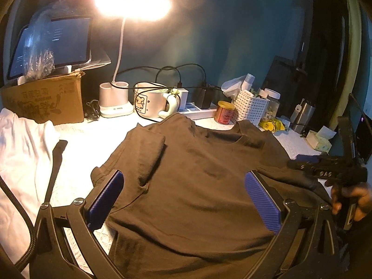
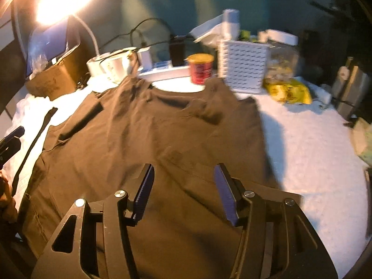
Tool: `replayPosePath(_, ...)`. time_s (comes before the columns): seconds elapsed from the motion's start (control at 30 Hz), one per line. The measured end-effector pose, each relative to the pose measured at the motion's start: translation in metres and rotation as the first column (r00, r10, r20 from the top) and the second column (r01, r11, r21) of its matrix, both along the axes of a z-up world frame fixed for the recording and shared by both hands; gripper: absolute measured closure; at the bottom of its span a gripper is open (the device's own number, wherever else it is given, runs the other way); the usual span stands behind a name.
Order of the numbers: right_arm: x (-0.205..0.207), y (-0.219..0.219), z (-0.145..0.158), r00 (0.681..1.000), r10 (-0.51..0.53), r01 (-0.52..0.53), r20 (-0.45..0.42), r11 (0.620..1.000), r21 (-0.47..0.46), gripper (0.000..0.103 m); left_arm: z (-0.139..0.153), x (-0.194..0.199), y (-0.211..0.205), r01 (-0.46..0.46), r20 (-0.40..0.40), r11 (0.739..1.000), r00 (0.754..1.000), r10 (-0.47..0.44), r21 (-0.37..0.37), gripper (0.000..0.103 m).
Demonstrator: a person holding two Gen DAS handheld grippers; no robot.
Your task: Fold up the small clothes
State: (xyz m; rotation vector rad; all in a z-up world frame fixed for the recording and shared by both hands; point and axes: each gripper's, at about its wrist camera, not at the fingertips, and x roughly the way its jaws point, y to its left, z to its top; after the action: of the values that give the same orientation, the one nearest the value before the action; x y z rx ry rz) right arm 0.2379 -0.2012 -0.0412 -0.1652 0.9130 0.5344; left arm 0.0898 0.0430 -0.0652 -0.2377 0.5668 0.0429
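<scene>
Brown T-shirt, plain. Gripper pads blue, ribbed. Tablecloth white, textured. Tin red, yellow lid. Basket white, perforated. Wall teal.

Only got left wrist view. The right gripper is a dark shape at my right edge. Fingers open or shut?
Observer: Open. The right gripper has its blue-padded fingers spread, with nothing between them.
Operator: Aimed at what?
Observer: The lower body of the brown cotton T-shirt, towards its right side.
Operator: Right sleeve sticking out?
Observer: None that I can see. That edge runs straight along the white textured table cover, though the picture is blurred.
</scene>
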Motion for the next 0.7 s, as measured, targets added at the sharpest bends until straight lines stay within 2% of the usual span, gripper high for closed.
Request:
replayPosePath(0.1, 0.005, -0.029, 0.003, 0.998, -0.066, 0.066, 0.02, 0.998, -0.014, 0.046, 0.001, 0.001, -0.006, 0.004, -0.007, 1.0, 1.0, -0.004, 0.014, 0.001)
replayPosePath(0.23, 0.018, -0.067, -0.004, 0.988, -0.155, 0.155, -0.001, 0.988, -0.023, 0.046, 0.002, 0.005, -0.017, 0.008, -0.018, 0.999, 1.0, -0.007, 0.037, 0.001)
replayPosePath(0.37, 0.029, -0.096, -0.019, 0.974, -0.216, 0.216, -0.07, 0.976, -0.005, 0.046, 0.003, 0.008, -0.028, 0.015, -0.03, 0.998, 0.999, -0.013, 0.059, 0.001)
replayPosePath(0.43, 0.03, -0.106, -0.024, 0.969, -0.228, 0.231, -0.093, 0.973, 0.014, 0.046, 0.005, 0.01, -0.033, 0.019, -0.033, 0.997, 0.999, -0.016, 0.07, 0.001)
replayPosePath(0.53, 0.026, -0.11, -0.026, 0.977, -0.186, 0.195, -0.103, 0.977, 0.085, 0.048, 0.006, 0.011, -0.038, 0.024, -0.038, 0.996, 0.999, -0.021, 0.081, 0.001)
replayPosePath(0.57, 0.024, -0.109, -0.025, 0.981, -0.168, 0.177, -0.094, 0.979, 0.099, 0.068, 0.007, 0.012, -0.04, 0.025, -0.038, 0.996, 0.999, -0.022, 0.085, 0.001)
replayPosePath(0.6, 0.022, -0.106, -0.024, 0.985, -0.145, 0.154, -0.088, 0.983, 0.103, 0.094, 0.007, 0.012, -0.041, 0.026, -0.04, 0.996, 0.999, -0.023, 0.089, 0.001)
replayPosePath(0.7, 0.014, -0.095, -0.018, 0.994, -0.093, 0.097, -0.056, 0.991, 0.089, 0.097, 0.009, 0.01, -0.044, 0.032, -0.041, 0.995, 0.999, -0.028, 0.093, 0.001)
